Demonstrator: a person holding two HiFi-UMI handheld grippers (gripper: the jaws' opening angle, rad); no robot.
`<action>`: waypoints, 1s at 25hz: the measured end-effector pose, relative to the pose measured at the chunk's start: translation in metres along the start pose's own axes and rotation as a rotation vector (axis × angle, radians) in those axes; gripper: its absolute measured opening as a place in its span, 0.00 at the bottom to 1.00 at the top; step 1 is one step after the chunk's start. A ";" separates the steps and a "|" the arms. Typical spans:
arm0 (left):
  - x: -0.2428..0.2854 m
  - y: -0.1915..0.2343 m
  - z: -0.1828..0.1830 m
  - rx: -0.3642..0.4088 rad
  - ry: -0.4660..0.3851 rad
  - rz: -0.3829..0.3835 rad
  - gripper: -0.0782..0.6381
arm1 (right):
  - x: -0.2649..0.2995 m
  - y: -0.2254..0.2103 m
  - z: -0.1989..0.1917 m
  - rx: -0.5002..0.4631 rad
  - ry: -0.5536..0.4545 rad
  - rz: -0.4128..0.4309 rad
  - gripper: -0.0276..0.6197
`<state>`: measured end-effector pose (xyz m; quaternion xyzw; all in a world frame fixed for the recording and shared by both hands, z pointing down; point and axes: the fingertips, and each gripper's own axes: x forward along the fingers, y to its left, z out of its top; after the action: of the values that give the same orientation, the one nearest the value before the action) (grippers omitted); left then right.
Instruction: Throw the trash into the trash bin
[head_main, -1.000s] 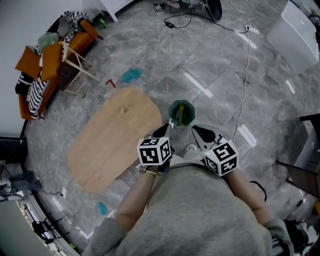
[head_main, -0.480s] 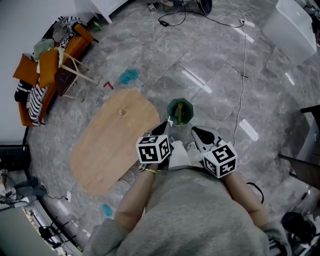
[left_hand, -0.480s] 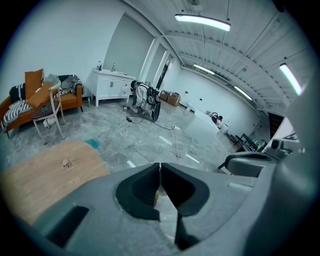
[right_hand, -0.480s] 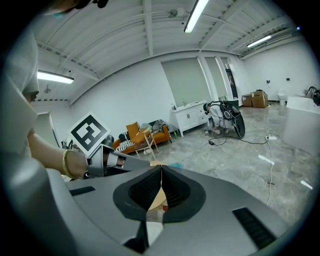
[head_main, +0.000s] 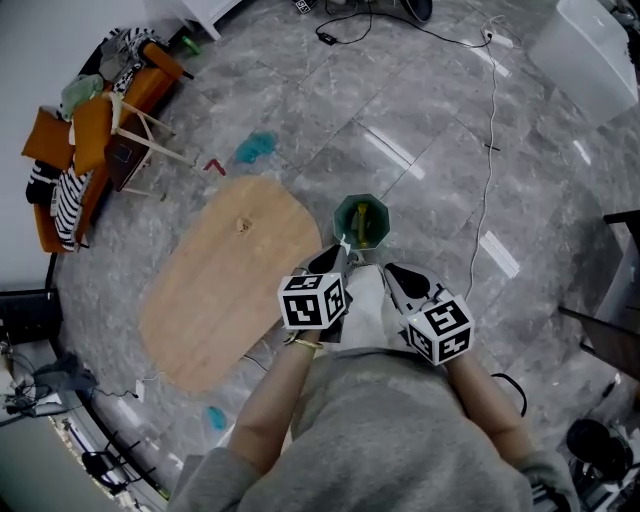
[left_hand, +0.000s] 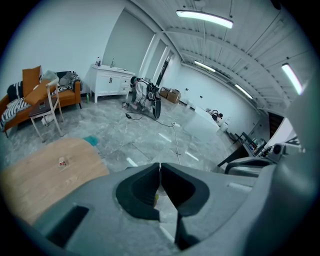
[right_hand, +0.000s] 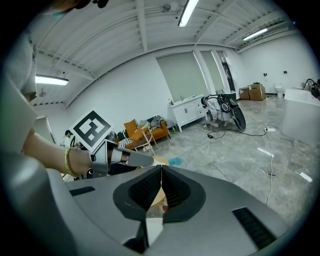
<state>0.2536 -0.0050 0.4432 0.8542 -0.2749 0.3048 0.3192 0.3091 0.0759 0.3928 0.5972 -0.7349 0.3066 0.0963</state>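
Note:
A small green trash bin (head_main: 360, 222) stands on the floor at the oval wooden table's (head_main: 225, 285) right end, with something yellow inside it. My left gripper (head_main: 340, 252) is shut and points at the bin's near rim from just short of it. In the left gripper view its jaws meet edge to edge (left_hand: 160, 169) with nothing seen between them. My right gripper (head_main: 393, 270) is shut too, a little right of and nearer than the bin, its jaws (right_hand: 161, 172) closed with nothing in them. A teal piece of trash (head_main: 255, 148) lies on the floor beyond the table.
A small item (head_main: 243, 225) sits on the tabletop. Another teal scrap (head_main: 214, 417) lies on the floor at the near left. An orange sofa (head_main: 75, 165) and a wooden chair (head_main: 140, 135) stand far left. Cables (head_main: 487, 190) run across the floor on the right.
Both grippers have dipped slightly in front of the bin. Their jaws stay shut.

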 end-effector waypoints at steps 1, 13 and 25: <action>0.003 0.002 -0.001 -0.003 0.005 0.000 0.14 | 0.002 -0.001 0.000 0.000 0.002 -0.001 0.06; 0.055 0.030 -0.002 -0.012 0.050 -0.019 0.14 | 0.041 -0.033 -0.007 0.042 0.038 -0.039 0.06; 0.110 0.052 -0.021 -0.028 0.112 -0.031 0.14 | 0.075 -0.052 -0.028 0.098 0.072 -0.053 0.06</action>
<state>0.2848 -0.0545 0.5523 0.8354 -0.2475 0.3433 0.3508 0.3317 0.0252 0.4709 0.6091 -0.6991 0.3607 0.1013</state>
